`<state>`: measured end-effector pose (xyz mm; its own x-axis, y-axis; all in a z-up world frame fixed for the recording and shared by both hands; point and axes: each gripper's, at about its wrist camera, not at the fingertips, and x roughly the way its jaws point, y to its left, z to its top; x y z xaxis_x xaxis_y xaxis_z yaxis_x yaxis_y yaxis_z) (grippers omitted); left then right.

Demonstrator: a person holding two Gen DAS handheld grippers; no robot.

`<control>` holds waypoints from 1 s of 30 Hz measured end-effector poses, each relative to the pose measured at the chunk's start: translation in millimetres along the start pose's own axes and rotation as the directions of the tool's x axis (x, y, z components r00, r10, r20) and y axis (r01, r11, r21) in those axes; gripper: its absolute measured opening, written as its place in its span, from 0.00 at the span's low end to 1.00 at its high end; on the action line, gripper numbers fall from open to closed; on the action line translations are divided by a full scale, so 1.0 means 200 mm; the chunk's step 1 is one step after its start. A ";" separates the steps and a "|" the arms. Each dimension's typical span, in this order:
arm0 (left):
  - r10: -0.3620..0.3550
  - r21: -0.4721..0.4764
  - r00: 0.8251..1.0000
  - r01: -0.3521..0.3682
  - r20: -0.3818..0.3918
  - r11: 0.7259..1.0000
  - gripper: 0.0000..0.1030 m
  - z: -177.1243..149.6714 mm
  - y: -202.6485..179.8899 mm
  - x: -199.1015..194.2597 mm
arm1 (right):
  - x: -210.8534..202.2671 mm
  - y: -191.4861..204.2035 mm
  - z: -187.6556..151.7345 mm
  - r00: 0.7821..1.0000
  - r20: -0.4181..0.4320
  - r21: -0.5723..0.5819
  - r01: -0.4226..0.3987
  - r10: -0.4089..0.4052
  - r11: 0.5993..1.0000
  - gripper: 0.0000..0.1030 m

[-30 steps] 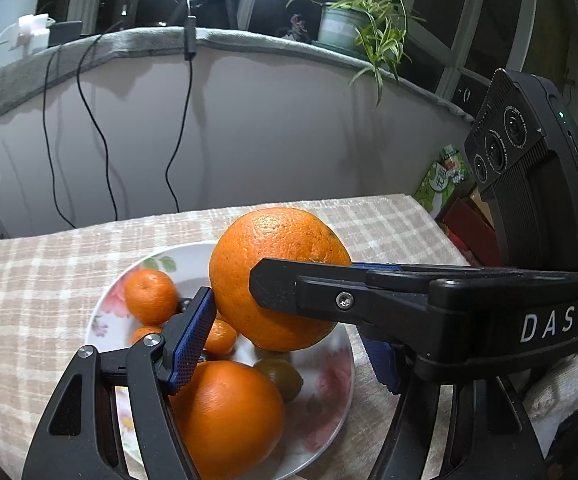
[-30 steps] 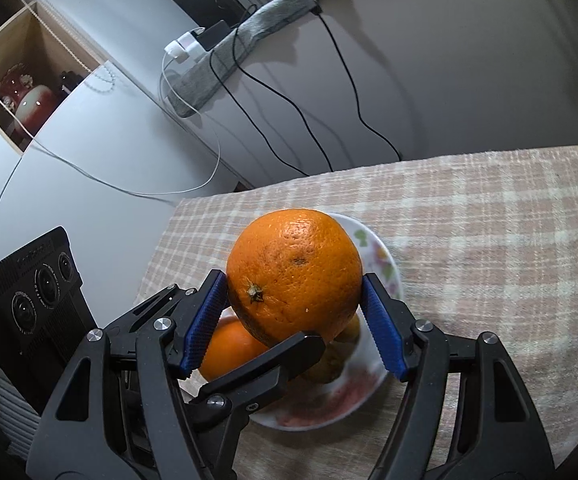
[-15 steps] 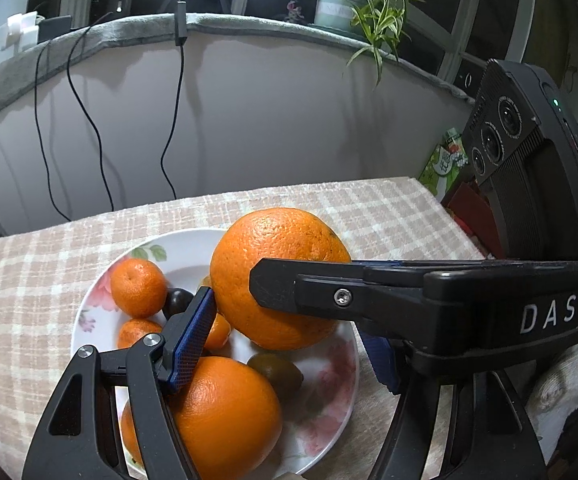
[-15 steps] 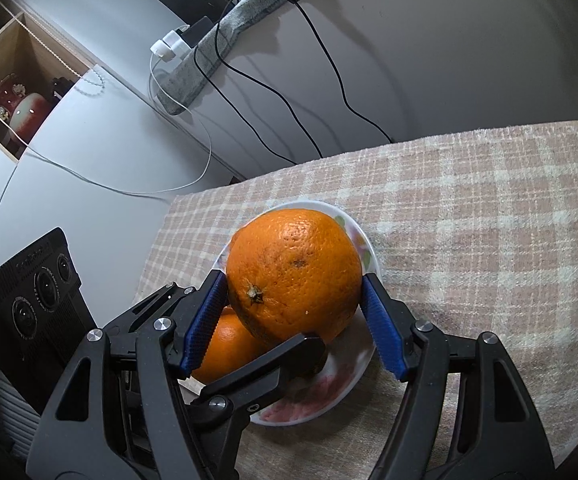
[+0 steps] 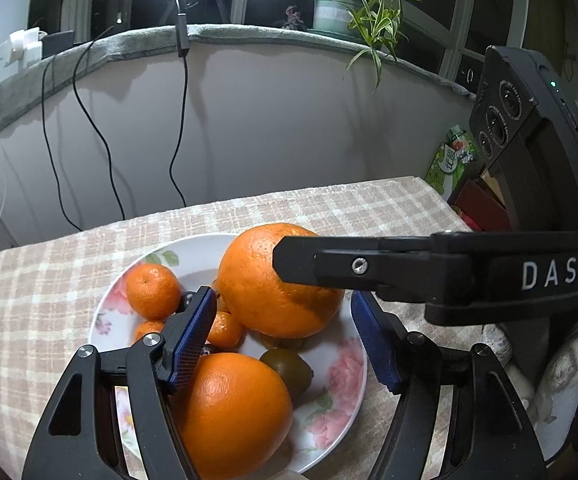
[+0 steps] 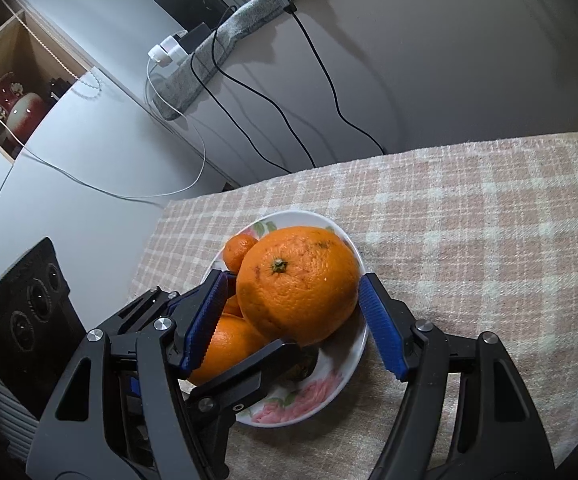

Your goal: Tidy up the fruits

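Observation:
A large orange lies on top of the fruit in a white floral plate on the checked tablecloth. My right gripper is open, its blue pads standing a little off either side of that orange. In the left wrist view the same orange sits behind the right gripper's black finger. My left gripper is open and empty above the plate. Below it lie a second large orange, small mandarins and a green-brown fruit.
The checked cloth covers the table out to its far edge. A curved wall with hanging cables stands behind. A potted plant is on the ledge. Boxes stand off the table's right end.
The right gripper has opened and let go of the large orange, which now rests lower on the plate's fruit pile. Both grippers have drawn back a little.

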<state>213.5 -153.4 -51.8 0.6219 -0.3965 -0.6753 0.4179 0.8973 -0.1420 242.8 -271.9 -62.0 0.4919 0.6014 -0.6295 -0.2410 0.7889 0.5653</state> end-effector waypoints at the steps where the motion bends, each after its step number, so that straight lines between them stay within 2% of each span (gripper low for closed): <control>1: 0.000 0.001 1.000 0.000 0.000 1.000 0.68 0.00 0.00 0.00 | 0.00 0.00 0.00 1.000 0.002 -0.006 0.003 -0.003 1.000 0.69; 8: 0.011 -0.002 1.000 -0.011 0.000 1.000 0.71 -0.03 0.01 -0.04 | -0.02 0.04 -0.02 0.999 0.000 -0.059 0.037 -0.037 0.998 0.69; 12: 0.023 -0.008 1.000 -0.023 -0.004 1.000 0.76 -0.04 0.02 -0.06 | -0.03 0.05 -0.03 0.998 0.004 -0.082 0.063 -0.063 0.995 0.78; 19: 0.041 -0.017 0.999 -0.041 -0.017 0.999 0.77 -0.07 0.05 -0.10 | -0.05 0.09 -0.04 0.994 0.019 -0.119 0.109 -0.107 0.987 0.83; 30: 0.078 -0.040 0.997 -0.077 0.018 0.996 0.77 -0.14 0.09 -0.26 | -0.19 0.16 -0.17 0.976 0.124 -0.187 0.198 -0.177 0.962 0.85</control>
<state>170.2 -110.5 -39.4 0.6642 -0.3292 -0.6712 0.3419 0.9322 -0.1188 188.0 -264.4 -37.8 0.6269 0.4320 -0.6484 -0.2911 0.9018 0.3195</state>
